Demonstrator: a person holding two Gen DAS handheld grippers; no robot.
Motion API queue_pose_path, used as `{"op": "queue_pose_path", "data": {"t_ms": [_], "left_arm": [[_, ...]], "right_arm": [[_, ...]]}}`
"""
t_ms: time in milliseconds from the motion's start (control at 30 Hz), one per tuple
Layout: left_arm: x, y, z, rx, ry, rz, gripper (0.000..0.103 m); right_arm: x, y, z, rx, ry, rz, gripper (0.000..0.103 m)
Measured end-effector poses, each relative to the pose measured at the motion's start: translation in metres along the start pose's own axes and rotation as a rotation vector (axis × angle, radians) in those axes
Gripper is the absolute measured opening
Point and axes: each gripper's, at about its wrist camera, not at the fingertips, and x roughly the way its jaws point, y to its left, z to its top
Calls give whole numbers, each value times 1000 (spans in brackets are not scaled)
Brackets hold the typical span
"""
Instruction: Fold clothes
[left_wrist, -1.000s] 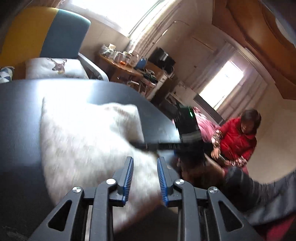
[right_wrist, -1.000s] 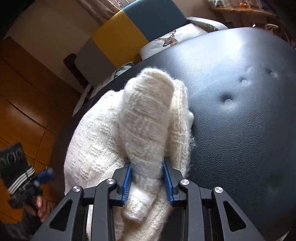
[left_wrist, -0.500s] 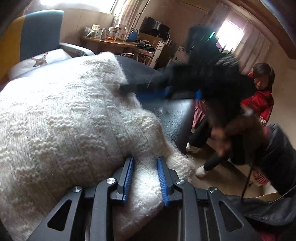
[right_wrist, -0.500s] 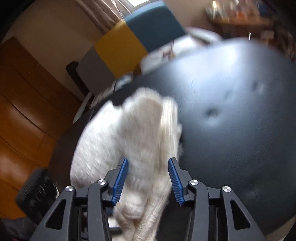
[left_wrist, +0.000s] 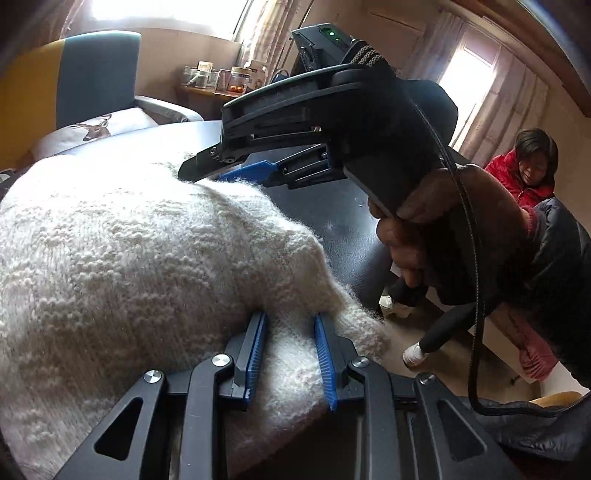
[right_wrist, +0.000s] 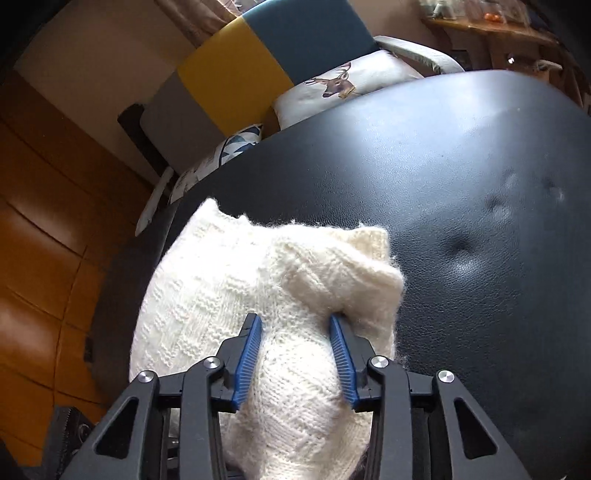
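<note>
A white knitted sweater (left_wrist: 129, 258) lies bunched on a black leather surface (right_wrist: 461, 184). My left gripper (left_wrist: 290, 332) is shut on the sweater's near edge, and the knit puckers between its blue pads. In the right wrist view the sweater (right_wrist: 221, 295) is folded over itself, and my right gripper (right_wrist: 295, 332) is shut on a thick fold of it. The left wrist view shows the right gripper (left_wrist: 221, 170) side-on at the sweater's far edge, held by a hand (left_wrist: 424, 240).
A yellow and teal chair (right_wrist: 258, 48) with a deer cushion (right_wrist: 343, 85) stands behind the surface. A person in a red jacket (left_wrist: 524, 173) sits at the right. A wooden table with jars (left_wrist: 218, 81) is at the back. Wooden floor (right_wrist: 44, 221) lies to the left.
The left gripper has come in low onto the sweater's near edge. The right gripper opened, moved down the sweater and shut on a lower fold; the raised sleeve now lies flatter.
</note>
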Motion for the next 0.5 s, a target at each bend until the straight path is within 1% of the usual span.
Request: {"op": "queue_pose_path", "data": {"t_ms": [100,167,200,267,333,400,433,500], "left_arm": [[-20,5,2,-47,-40,-8,26],[-42,10,2,-79,-89,18,27],[-54,14,1,-88,-114,45,28],[-70,23,-7,-103,-143,121,28],[-77,32,-13,-121,-142,187,28],[-81,41,-18,-136,-128,238,28],[-82,43,-19,-134,-124,243,28],[-79,43,-21,-130,-99,249,28]], "right_arm": [[0,10,7,-30,19,-30,39],[-4,22,17,-61,23,-51,40],[-7,31,22,-89,14,-62,40],[-16,64,37,-165,-21,-57,42],[-12,91,47,-228,-40,-19,42],[3,121,56,-278,-14,27,42],[12,135,60,-301,3,51,42],[43,150,64,-318,83,72,42]]}}
